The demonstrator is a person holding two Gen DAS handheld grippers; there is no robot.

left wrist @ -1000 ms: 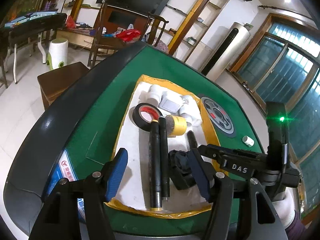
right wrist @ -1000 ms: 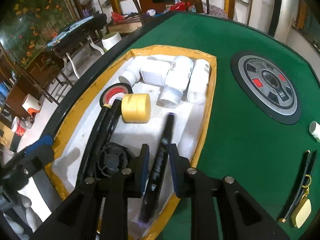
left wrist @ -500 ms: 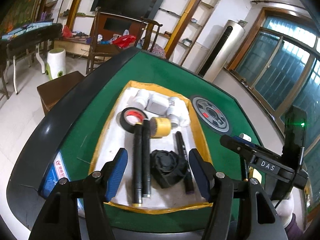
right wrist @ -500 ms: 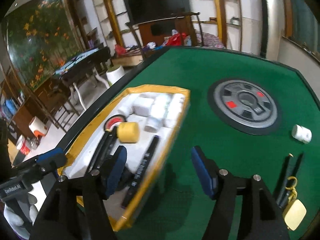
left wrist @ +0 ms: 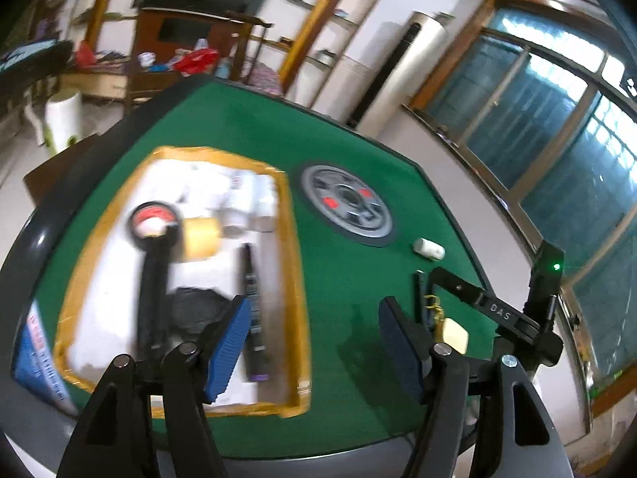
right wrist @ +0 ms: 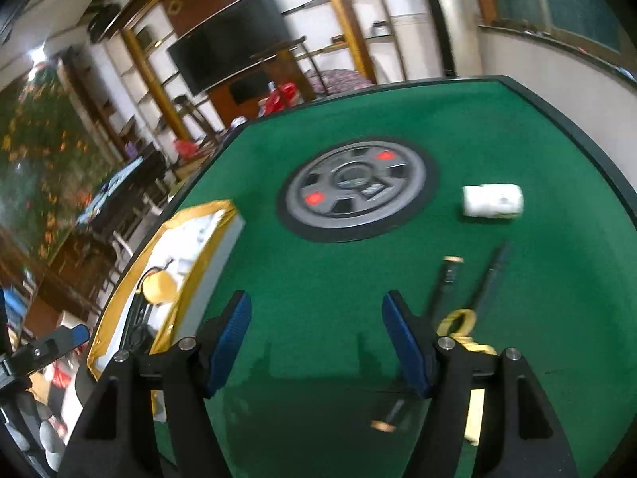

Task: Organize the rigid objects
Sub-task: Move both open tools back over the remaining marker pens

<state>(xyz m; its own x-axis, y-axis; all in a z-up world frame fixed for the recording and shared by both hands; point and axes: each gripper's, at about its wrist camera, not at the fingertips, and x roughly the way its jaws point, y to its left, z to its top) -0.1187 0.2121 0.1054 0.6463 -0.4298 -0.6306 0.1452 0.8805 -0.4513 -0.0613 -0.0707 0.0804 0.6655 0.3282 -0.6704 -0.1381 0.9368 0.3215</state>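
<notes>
Pen (left wrist: 251,310) lying in tray (left wrist: 296,279), let go. Between placements, by the look of it: right gripper (right wrist: 316,342) parted and empty over bare felt, left gripper (left wrist: 314,344) likewise. Next probably white bottle (right wrist: 492,200) or pens (right wrist: 487,275) beside keyring (right wrist: 458,320): needs reaching, straddling, squeezing.

Green felt table (right wrist: 497,119): yellow-rimmed tray (left wrist: 292,263), grey round disc (right wrist: 356,187), white cylinder (right wrist: 493,200), dark sticks (right wrist: 487,275), gold keyring (right wrist: 458,320).
</notes>
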